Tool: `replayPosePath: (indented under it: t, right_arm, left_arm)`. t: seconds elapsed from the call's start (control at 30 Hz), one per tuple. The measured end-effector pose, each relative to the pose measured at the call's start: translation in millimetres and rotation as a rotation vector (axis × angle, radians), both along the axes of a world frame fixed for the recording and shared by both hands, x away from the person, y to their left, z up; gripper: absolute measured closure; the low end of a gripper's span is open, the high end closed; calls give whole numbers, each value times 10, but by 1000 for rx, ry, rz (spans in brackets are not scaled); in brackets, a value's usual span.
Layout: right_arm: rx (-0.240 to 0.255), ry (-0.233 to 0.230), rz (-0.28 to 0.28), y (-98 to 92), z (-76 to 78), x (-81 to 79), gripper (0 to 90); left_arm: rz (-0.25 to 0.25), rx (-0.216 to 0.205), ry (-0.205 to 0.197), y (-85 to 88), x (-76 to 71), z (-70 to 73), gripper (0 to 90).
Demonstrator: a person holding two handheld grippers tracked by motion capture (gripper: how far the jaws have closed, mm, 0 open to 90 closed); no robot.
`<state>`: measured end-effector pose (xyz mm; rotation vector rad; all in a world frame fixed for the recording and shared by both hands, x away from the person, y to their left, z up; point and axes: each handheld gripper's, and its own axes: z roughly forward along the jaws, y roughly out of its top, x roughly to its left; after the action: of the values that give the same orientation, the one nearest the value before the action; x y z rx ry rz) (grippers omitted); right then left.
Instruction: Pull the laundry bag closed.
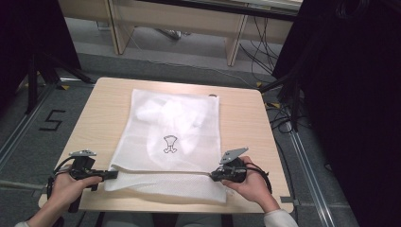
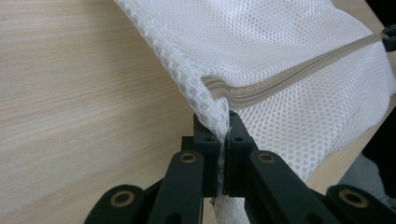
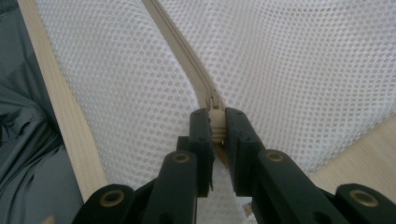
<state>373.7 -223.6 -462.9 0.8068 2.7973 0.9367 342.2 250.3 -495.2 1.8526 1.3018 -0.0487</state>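
Note:
A white mesh laundry bag (image 1: 172,132) lies flat on the wooden table (image 1: 99,118), with white cloth inside and a small printed figure on it. A beige zipper (image 2: 289,70) runs across the bag near its front edge. My left gripper (image 1: 112,175) is shut on the bag's left corner (image 2: 223,122), pinching the mesh where the zipper ends. My right gripper (image 1: 213,176) is shut on the beige zipper pull (image 3: 215,122) at the right end of the zipper (image 3: 187,60). A hand holds each gripper near the table's front edge.
The table's front edge (image 3: 70,130) lies just below the bag. Bare wood (image 2: 84,93) stretches left of the bag. Black stands and cables (image 1: 288,104) are on the floor at the right, and pale furniture legs (image 1: 234,45) stand behind the table.

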Motion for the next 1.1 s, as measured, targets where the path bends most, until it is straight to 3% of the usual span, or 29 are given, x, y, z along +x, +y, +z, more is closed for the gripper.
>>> replayPosePath:
  t: [0.07,0.17,0.5,0.57,0.63,0.7,0.77,0.8,0.9,0.97,1.03,1.07,1.1]
  right_arm:
    - [2,4,20,-34,3,16,827]
    - [18,1,-14,-58,-18,-1,827]
    - [1,29,-12,-79,11,-11,827]
    - [4,12,17,-84,7,9,828]
    - [-24,26,-7,-94,15,1,828]
    - [-8,20,-36,-152,-4,7,828]
    - [-10,42,-55,-205,-6,-14,828]
    - [0,24,-50,-226,-30,-4,828]
    - [-27,34,-48,-266,-29,-11,828]
    - [-11,27,-52,-282,-54,-4,828]
    - [-37,39,-39,-304,-46,-1,828]
    - [-10,61,-70,-295,-65,-29,827]
    - [-26,47,-46,-320,-58,-5,828]
  left_arm:
    - [-3,4,-2,-2,0,1,859]
    - [-5,1,-1,-8,-1,2,860]
    - [-1,-1,4,-4,0,0,860]
    - [2,4,4,-3,-1,2,860]
    - [25,35,-4,22,0,-2,861]
    - [19,5,14,41,6,-6,860]
    - [6,21,8,8,2,-7,860]
    - [1,19,8,4,5,-8,861]
    - [10,21,10,8,3,-10,860]
    - [9,25,8,8,1,-9,860]
    - [10,19,11,8,4,-12,860]
    - [9,17,11,7,4,-12,860]
    - [3,20,11,8,4,-12,860]
